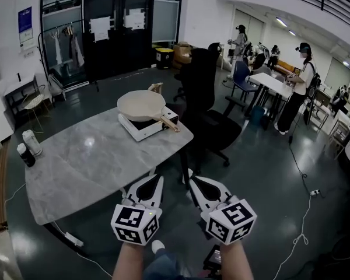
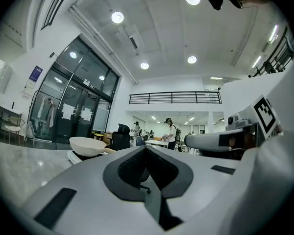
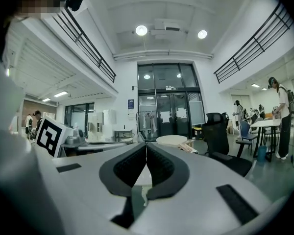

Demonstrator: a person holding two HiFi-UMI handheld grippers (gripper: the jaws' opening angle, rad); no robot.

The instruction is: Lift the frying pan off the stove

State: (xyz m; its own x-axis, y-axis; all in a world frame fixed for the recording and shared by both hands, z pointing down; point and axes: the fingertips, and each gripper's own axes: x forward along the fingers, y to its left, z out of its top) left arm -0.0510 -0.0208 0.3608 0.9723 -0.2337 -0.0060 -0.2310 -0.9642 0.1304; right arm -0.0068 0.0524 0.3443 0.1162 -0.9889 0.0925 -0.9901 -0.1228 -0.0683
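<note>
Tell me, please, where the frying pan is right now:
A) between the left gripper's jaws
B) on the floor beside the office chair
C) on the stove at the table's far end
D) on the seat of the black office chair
C: the frying pan rests on the white stove at the far end of the table, while the left gripper and right gripper are shut and empty.

The frying pan (image 1: 141, 105) was cream with a pale brown handle. The stove (image 1: 141, 132) was white with a black top. The table (image 1: 87, 162) was grey, veined like marble. The left gripper (image 1: 156, 179) and right gripper (image 1: 192, 179) were light grey with black pads, each patterned behind with black-and-white square markers. The chair (image 1: 207, 98) was black.
</note>
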